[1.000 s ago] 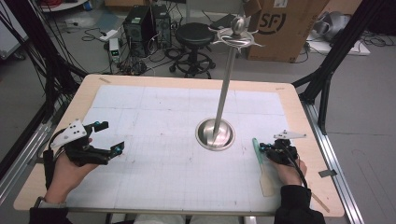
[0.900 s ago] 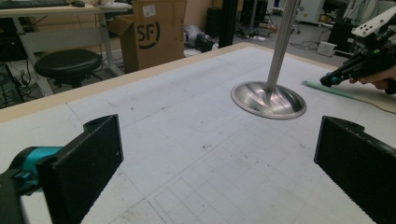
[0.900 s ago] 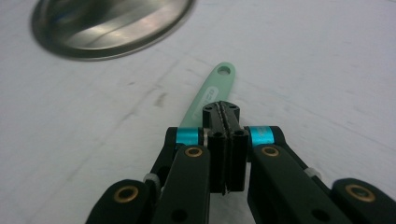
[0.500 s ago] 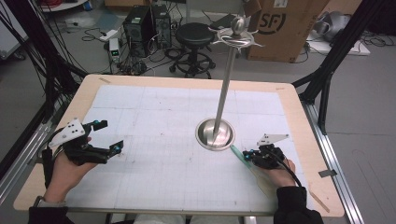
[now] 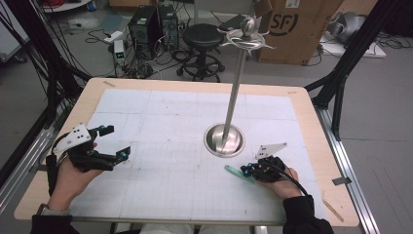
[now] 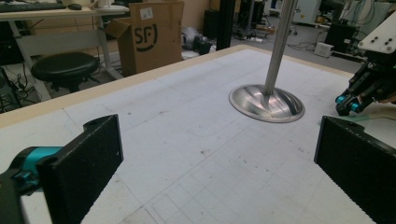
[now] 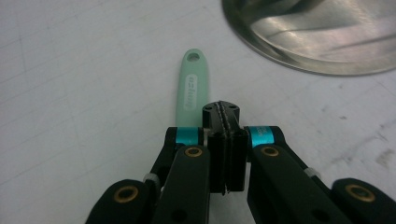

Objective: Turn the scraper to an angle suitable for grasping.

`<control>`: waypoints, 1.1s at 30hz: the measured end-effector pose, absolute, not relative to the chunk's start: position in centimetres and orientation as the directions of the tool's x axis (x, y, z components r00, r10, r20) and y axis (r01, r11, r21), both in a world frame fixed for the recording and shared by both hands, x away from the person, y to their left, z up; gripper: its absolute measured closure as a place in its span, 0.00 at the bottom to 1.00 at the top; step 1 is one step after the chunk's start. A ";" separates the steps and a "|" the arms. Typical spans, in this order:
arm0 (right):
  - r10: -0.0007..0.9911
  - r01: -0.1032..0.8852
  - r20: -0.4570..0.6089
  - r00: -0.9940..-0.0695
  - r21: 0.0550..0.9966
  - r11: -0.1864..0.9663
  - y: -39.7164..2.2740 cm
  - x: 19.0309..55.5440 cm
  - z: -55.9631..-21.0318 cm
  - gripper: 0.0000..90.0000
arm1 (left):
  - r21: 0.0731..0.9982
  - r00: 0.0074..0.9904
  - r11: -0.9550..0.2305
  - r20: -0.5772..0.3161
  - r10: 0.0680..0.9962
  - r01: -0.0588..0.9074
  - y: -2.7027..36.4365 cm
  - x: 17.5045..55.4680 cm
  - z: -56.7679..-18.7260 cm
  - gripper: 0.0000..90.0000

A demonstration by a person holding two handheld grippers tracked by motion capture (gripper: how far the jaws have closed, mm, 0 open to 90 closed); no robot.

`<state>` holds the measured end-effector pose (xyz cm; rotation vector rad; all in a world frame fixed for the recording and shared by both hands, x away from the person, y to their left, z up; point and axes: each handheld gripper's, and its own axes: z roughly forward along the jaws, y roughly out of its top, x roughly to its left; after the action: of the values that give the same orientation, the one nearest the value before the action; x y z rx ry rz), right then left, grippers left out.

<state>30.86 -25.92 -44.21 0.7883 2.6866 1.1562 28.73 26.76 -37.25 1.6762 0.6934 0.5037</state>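
Gripping a pale green plastic handle (image 7: 191, 88), the right tongs (image 7: 223, 114) (jaws pressed together) sit just beside the round steel stand base (image 5: 224, 140); the left tongs (image 5: 116, 142) gape open, well apart from that base.

Both hands low over the near part of the table, each gripping a two-jaw tool

The left hand (image 5: 68, 178) comes in from the near left corner, forearm angled up and slightly right, holding the black left gripper with teal joints (image 5: 114, 142) level and pointing right; its jaws stand wide apart with nothing between them, a grey three-cornered plate on top. The right hand (image 5: 286, 183), in a dark sleeve, enters from the near right edge and holds the black right gripper with teal joints (image 5: 245, 170) low, pointing left; its jaws are pressed fully together, pads (image 7: 225, 122) meeting, with a cable trailing back over the wrist.
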 end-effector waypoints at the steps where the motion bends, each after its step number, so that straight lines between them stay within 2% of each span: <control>1: 0.493 0.407 0.092 -0.865 0.702 0.584 -25.7 30.8 -44.1 1.00 | 0.977 0.731 -0.128 -0.039 0.682 0.172 26.7 28.7 -37.2 0.02; 12: 0.399 0.345 0.083 -0.913 0.680 0.647 -23.6 29.9 -43.9 1.00 | 0.977 0.730 -0.125 -0.041 0.682 0.171 26.7 28.7 -37.2 0.02; 18: 0.398 0.350 0.094 -0.912 0.683 0.642 -23.7 29.9 -43.8 1.00 | 0.977 0.734 -0.129 -0.036 0.679 0.167 26.8 28.7 -37.1 0.02; 21: 0.411 0.340 0.081 -0.908 0.717 0.609 -24.3 29.8 -42.9 1.00 | 0.979 0.730 -0.122 -0.039 0.682 0.166 26.9 28.6 -37.0 0.02; 23: 0.429 0.332 0.067 -0.901 0.744 0.579 -24.9 29.6 -42.3 0.96 | 0.979 0.727 -0.116 -0.042 0.685 0.167 27.1 28.6 -36.9 0.02; 25: 0.433 0.326 0.066 -0.899 0.762 0.560 -25.6 29.5 -41.6 0.81 | 0.979 0.728 -0.117 -0.040 0.684 0.164 27.2 28.6 -36.9 0.02; 27: 0.434 0.311 0.050 -0.900 0.770 0.557 -26.1 29.3 -41.2 0.77 | 0.979 0.727 -0.116 -0.041 0.685 0.165 27.1 28.6 -36.8 0.02; 29: 0.436 0.304 0.047 -0.899 0.783 0.543 -26.7 29.1 -40.6 0.63 | 0.980 0.728 -0.114 -0.041 0.685 0.163 27.1 28.6 -36.8 0.02; 31: 0.445 0.301 0.042 -0.894 0.793 0.529 -27.1 29.0 -39.9 0.56 | 0.980 0.729 -0.116 -0.039 0.683 0.161 27.1 28.5 -36.8 0.02; 33: 0.440 0.286 0.045 -0.897 0.817 0.501 -27.5 28.8 -39.1 0.43 | 0.980 0.729 -0.116 -0.041 0.683 0.164 27.0 28.5 -36.8 0.02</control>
<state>28.79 -27.49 -39.11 0.6284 2.5711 1.3511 28.49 27.03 -36.78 1.6598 0.6881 0.5069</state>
